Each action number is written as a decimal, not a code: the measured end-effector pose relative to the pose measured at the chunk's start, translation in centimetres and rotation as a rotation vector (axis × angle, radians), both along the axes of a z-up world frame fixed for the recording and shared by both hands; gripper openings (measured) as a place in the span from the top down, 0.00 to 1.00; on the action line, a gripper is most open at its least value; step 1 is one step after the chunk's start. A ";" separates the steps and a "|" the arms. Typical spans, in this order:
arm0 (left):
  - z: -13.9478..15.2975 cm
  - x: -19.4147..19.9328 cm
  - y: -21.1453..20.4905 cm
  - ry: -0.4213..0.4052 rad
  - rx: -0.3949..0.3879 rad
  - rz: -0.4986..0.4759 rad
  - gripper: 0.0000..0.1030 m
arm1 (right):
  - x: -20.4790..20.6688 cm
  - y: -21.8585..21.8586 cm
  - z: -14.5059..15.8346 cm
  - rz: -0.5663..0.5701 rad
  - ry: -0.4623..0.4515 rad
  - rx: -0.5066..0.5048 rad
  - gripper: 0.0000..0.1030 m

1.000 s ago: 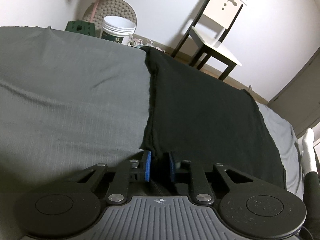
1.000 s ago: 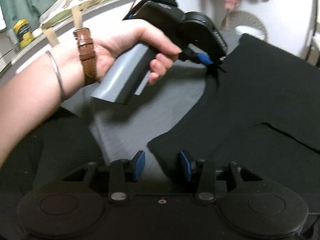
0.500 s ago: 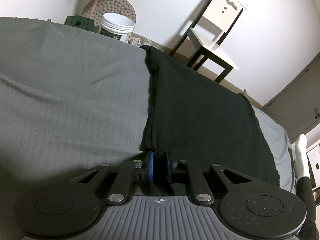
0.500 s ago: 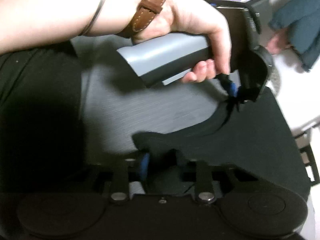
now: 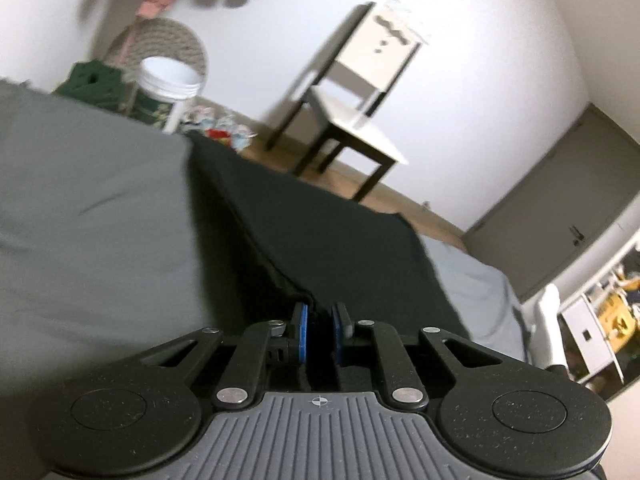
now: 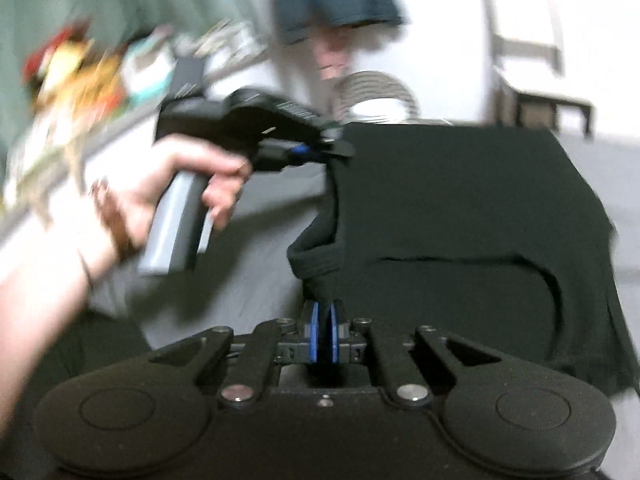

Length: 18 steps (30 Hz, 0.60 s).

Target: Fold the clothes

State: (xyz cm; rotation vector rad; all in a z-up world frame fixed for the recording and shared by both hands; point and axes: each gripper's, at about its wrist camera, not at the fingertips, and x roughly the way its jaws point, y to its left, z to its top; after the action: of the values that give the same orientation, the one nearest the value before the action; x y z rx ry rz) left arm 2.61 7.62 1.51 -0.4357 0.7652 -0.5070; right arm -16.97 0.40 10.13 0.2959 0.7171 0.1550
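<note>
**Black garment pinched at two points along one edge**

The black garment (image 6: 460, 200) lies on the grey bed sheet (image 5: 88, 208), one side raised. The right gripper (image 6: 324, 334) and left gripper (image 5: 319, 330) each clamp that edge, probably to carry it across for a fold.

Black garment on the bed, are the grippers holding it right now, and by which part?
Yes. Both hold the black garment along its left edge: the right gripper is shut on a bunched fold nearest it, the left gripper on the edge farther along.
</note>
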 end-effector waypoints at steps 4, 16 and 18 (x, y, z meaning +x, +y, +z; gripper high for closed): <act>2.9 -0.2 -4.1 -0.059 0.030 -0.052 0.89 | -2.3 -4.3 0.2 -0.131 -0.039 0.144 0.93; 3.5 0.6 -19.3 -0.032 0.263 -0.164 0.89 | -4.5 -14.2 -5.4 -0.482 -0.023 0.541 0.93; 3.0 0.8 -21.5 -0.016 0.304 -0.166 0.89 | -4.8 -15.6 -6.5 -0.534 -0.015 0.596 0.93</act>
State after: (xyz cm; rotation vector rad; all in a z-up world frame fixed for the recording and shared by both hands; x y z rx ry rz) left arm 3.39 -13.91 4.51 -0.0856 0.8511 -0.5374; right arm -21.75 -15.19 3.65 1.0413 0.5426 -0.1444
